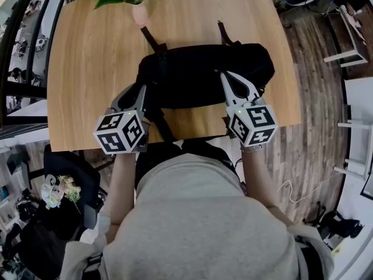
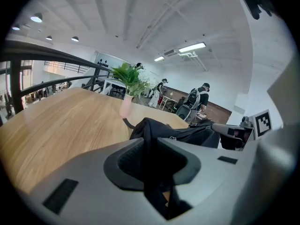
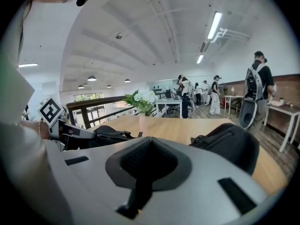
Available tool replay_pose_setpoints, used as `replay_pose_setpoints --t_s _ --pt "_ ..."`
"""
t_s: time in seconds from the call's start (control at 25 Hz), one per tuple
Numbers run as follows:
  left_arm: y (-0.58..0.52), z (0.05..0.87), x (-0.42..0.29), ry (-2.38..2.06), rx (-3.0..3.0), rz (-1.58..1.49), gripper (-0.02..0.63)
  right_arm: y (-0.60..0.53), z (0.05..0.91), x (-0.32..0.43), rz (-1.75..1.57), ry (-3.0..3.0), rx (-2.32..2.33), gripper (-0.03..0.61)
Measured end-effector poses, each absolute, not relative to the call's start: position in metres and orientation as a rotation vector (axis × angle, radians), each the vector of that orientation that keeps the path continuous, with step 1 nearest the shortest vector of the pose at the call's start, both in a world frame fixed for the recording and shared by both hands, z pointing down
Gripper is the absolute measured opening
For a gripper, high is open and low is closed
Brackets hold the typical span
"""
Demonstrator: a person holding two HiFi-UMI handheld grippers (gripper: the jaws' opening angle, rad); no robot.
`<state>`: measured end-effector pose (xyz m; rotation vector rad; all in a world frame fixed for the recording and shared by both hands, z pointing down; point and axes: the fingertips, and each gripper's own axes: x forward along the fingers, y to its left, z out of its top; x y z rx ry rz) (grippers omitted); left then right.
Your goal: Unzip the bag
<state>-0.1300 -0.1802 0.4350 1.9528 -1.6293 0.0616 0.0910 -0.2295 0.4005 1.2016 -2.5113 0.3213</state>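
Person's torso fills the near edge of the head view, both arms reaching forward over the table.

Left claw: in its own view the jaws stand part-way closed and clamp a fold of black fabric that rises straight up out of the black bag. The fabric fills the gap between the pads. The grip sits at the bag's left end, at the side near the person.

Right claw: in its own view the jaws are together, tips meeting. A thin dark strip shows in the slit below the tips; whether it is part of the bag cannot be told. The tips sit on the bag's top surface, right of centre.

The bag lies lengthwise across the table between and beyond the two claws, and bulges to the right of the right claw. Two straps run from it toward the far side.

Beyond the bag, near the far edge, stands a pink vase with green leaves and white flowers, apart from the bag.
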Motion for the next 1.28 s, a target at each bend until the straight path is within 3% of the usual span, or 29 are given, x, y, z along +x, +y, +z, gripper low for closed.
replay_pose_setpoints --t_s 0.68,0.92,1.28 --pt "-0.163 0.426 -0.128 -1.895 1.764 0.052 0.083 -0.244 0.396 0.123 0.332 -2.583 1.071 0.011" --pt "-0.156 0.408 -0.134 -2.064 1.694 0.101 0.151 -0.246 0.391 0.121 0.367 -2.636 1.03 0.009" --pt "-0.178 0.372 -0.06 -1.989 2.016 0.292 0.175 -0.244 0.384 0.118 0.401 -2.722 0.952 0.009"
